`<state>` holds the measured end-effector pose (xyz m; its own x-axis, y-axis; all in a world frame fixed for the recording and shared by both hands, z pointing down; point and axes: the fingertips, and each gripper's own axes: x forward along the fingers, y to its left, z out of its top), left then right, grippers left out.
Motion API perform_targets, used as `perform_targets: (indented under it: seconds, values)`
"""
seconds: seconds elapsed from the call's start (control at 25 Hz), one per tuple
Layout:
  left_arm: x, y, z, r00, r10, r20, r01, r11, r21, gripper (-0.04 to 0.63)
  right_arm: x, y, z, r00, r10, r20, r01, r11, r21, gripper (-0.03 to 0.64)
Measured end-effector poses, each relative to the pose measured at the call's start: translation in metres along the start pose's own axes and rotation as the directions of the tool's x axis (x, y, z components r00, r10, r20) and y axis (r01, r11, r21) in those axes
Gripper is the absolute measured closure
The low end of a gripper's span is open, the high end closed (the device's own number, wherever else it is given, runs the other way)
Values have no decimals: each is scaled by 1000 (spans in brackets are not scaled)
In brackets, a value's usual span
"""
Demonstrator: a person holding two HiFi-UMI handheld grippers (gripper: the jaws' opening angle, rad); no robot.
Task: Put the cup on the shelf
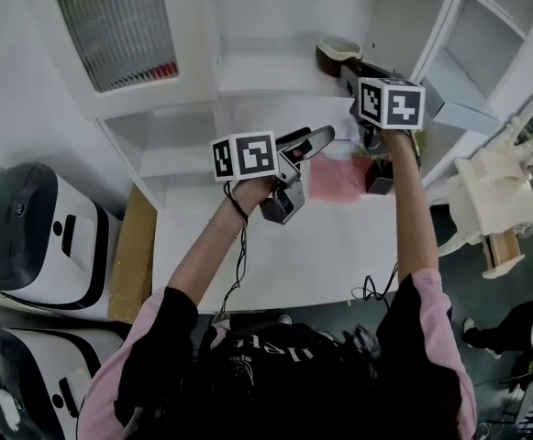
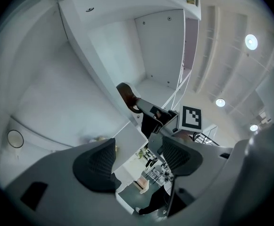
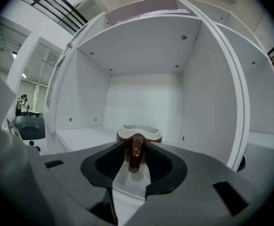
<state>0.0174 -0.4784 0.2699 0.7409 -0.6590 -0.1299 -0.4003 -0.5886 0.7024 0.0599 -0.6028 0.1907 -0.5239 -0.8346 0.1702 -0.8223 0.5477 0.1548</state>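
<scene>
A brown cup [image 3: 139, 132] with a white inside sits between the jaws of my right gripper [image 3: 135, 163], which is shut on its handle. The cup is upright, at the mouth of a white shelf compartment [image 3: 78, 136], low over the shelf board. From the head view the cup [image 1: 338, 49] is held out at arm's length by the right gripper [image 1: 347, 68] against the shelf unit [image 1: 266, 76]. My left gripper [image 1: 314, 141] hangs lower and to the left, open and empty. Its own view shows the open left gripper [image 2: 137, 161] with the cup [image 2: 126, 94] beyond.
A white table [image 1: 284, 250] stands below the shelf, with a pink cloth [image 1: 332, 178] and a small dark pot [image 1: 379, 178] on it. White machines [image 1: 27, 227] stand at the left beside a cardboard sheet [image 1: 133, 246]. A cream chair [image 1: 488, 204] is at the right.
</scene>
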Motion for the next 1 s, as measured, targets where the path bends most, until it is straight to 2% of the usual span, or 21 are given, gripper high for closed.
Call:
perform_targets:
  seconds: [0.4,0.56,0.76,0.92,1.0]
  values:
    - [-25,0,-22,998,11,-54,-5,994,113,296,-33,18,4,997,2,79,-3,1000,12,469]
    - [-37,0,-34,999,3,-52,1,996,87,304,-62,31,-9,992,14,123,-21,998,51,469]
    - [-54,-1,-52,999,10,-53,-5,996,94,318,-95,56,-41,987,28,156,-46,992,115,469]
    - [-71,1,-73,996,27,-81,-17,992,125,327,-115,81,-83,990,31,138,-54,985,166,469]
    - [-83,2,-84,995,30,-92,-19,993,116,330,-124,96,-105,992,29,124,-54,978,201,469]
